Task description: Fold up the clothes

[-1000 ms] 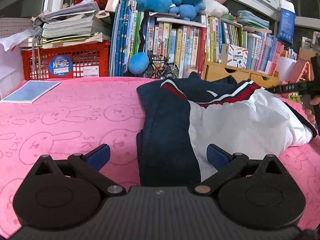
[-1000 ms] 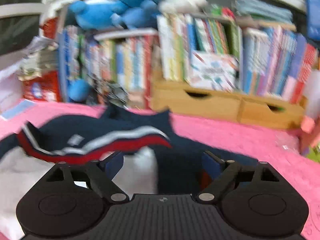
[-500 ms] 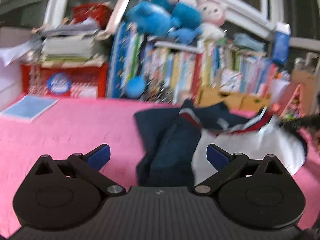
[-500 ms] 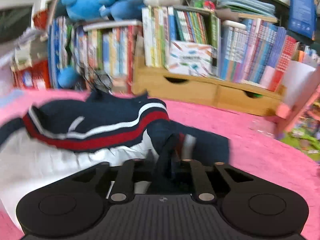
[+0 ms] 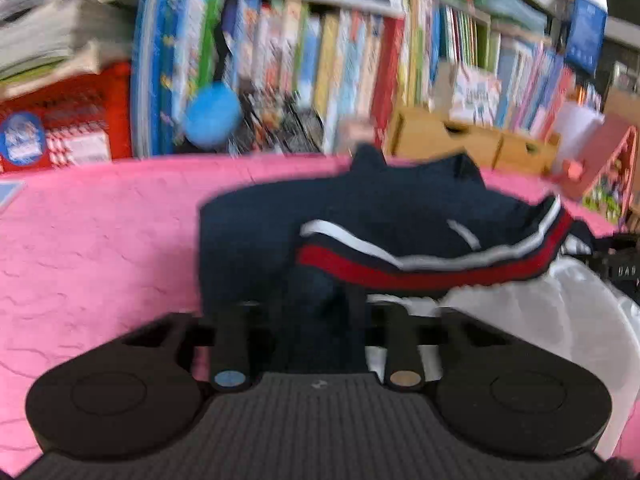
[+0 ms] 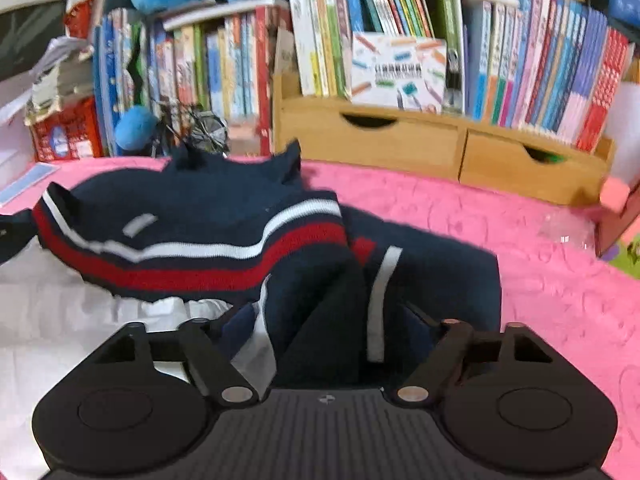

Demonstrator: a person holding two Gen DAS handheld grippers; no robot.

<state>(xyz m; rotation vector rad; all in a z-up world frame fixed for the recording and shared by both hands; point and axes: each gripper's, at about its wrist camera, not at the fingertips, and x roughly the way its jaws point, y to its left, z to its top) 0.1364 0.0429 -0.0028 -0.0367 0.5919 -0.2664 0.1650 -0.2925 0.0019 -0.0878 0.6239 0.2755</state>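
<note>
Pink worktop (image 6: 540, 264) carries the jacket (image 6: 208, 216) mid-fold: left gripper (image 5: 316, 312), jaws clamped on its navy edge, right gripper (image 6: 320, 320) jaws wide over a sleeve; next, carry that edge across.

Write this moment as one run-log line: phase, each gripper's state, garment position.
phase: mid-fold | left gripper: shut on navy jacket | right gripper: open, jacket fabric between its fingers | jacket: bunched on pink cloth
</note>
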